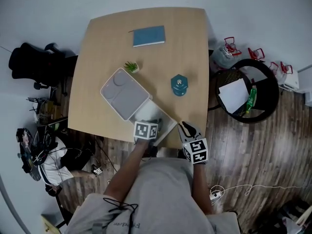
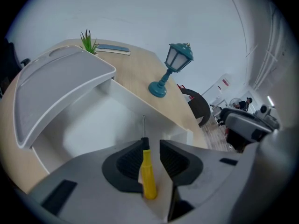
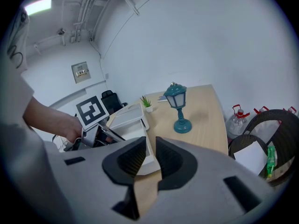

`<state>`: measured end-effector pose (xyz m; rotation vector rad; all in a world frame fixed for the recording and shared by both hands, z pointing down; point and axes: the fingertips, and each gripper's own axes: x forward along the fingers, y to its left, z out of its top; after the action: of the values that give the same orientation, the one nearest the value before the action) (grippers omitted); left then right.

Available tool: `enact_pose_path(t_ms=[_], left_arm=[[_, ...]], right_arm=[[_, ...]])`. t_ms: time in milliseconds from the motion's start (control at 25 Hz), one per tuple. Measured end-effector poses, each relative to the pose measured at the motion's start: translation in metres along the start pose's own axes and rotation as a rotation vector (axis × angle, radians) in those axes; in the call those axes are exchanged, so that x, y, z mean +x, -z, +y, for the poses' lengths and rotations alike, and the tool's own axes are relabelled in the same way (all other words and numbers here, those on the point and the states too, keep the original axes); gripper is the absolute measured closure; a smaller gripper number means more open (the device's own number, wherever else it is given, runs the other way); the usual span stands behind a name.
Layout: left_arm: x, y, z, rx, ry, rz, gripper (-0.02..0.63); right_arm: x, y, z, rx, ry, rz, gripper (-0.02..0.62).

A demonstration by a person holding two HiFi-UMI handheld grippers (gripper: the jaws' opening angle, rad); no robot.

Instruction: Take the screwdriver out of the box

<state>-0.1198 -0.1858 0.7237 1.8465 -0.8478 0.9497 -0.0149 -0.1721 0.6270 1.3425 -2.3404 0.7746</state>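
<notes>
- Head view: the left gripper point(image 1: 154, 124) is down in the box point(image 1: 168, 124), and its marker cube covers the jaws (no sight of the screwdriver from up here).
- Left gripper view: the screwdriver point(image 2: 148, 171) lies between the jaws, but whether the left pad touches the handle can't be told.
- Same view: the book point(image 2: 112, 49) is a mere sliver behind the box's raised lid point(image 2: 60, 85).
- Far right, the background figures point(image 2: 245, 104) are too small to make out.
- Right gripper view: this gripper's own jaws hide the box's near corner.

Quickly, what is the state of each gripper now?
Left gripper: open, yellow-handled screwdriver between its jaws, not clamped.
Right gripper: open, empty.
</notes>
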Motion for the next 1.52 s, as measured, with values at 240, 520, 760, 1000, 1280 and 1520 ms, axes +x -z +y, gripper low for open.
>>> enact_pose_path(t_ms=[240,520,760,1000,1280,1520], left_arm=[[0.012,0.004,0.003,0.034,-0.042,0.071,0.499],[0.027,0.009,0.006,0.036,-0.099,0.127,0.526],[0.03,0.009,0.01,0.025,-0.086,0.137,0.531],[0.031,0.01,0.012,-0.005,-0.025,0.166,0.534],[0.028,0.007,0.01,-0.017,0.023,0.167,0.535],[0.018,0.003,0.005,-0.068,0.083,0.129,0.535]], right_arm=[[-0.003,-0.001,-0.003,0.012,0.024,-0.025,0.528],[-0.02,0.008,-0.015,0.082,0.096,-0.039,0.531],[-0.028,0.014,-0.015,0.101,0.136,-0.043,0.532],[-0.028,0.017,-0.004,0.096,0.15,-0.043,0.538],[-0.028,0.018,0.006,0.087,0.157,-0.039,0.543],[-0.03,0.023,0.008,0.1,0.17,-0.031,0.551]])
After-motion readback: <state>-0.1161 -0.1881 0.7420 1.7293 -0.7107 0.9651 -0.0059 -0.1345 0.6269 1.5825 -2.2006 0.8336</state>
